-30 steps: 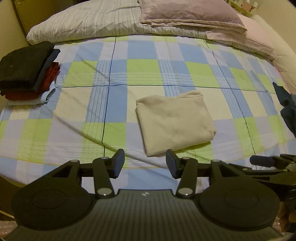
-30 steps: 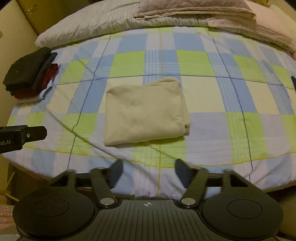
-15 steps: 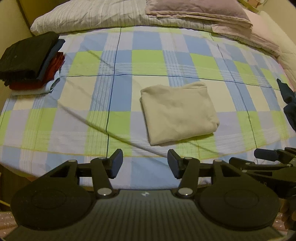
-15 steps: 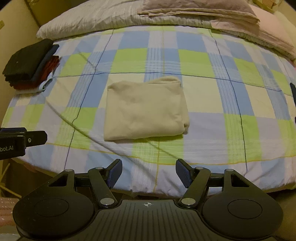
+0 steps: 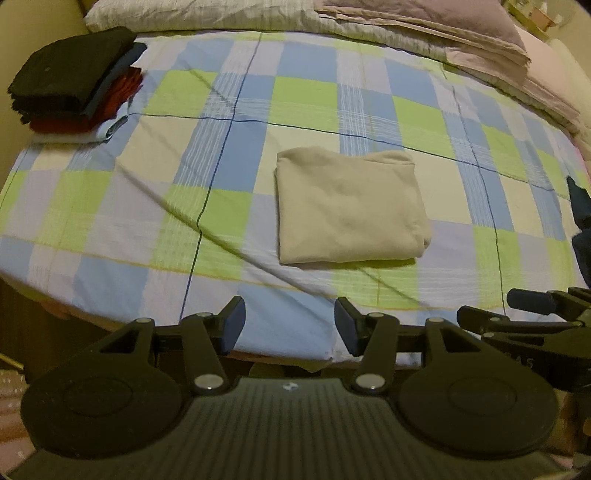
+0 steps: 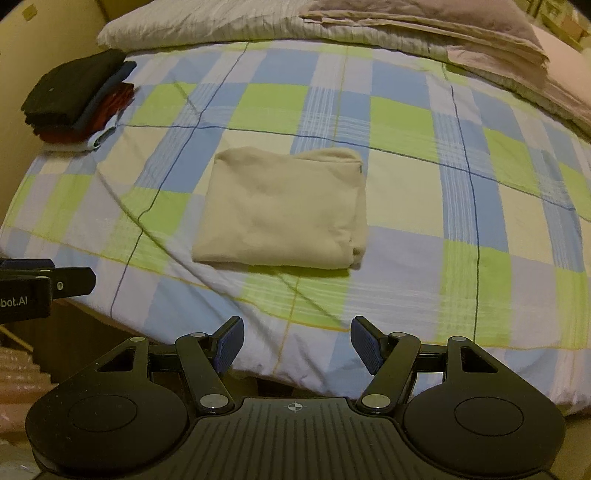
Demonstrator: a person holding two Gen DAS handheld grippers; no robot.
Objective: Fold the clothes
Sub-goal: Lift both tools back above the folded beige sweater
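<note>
- A stack of folded clothes point(image 5: 74, 81) sits at the far left corner of the bed. A black piece is on top, then a blue one, a red one and a pale one at the bottom.
- A long striped pillow point(image 6: 207, 22) lies along the far edge of the bed.
- The checked bedsheet point(image 5: 184, 206) has blue, green and cream squares. It has a few long creases near the front edge.
- The left gripper point(image 5: 290, 328) hangs just off the front edge of the bed. Its two fingers are spread wide, with nothing between them.
- The folded beige garment point(image 5: 349, 206) lies flat in the middle of the bed. It is a neat, almost square shape. No gripper touches it.
- The right gripper point(image 6: 297, 347) also hangs just off the front edge, near the beige garment. Its fingers are spread wide too, and it holds nothing.
- Folded pinkish blankets point(image 5: 443, 22) are piled at the far right corner of the bed.
- A dark blue cloth point(image 5: 581, 229) shows at the right edge of the bed. Only a bit of it can be seen.
</note>
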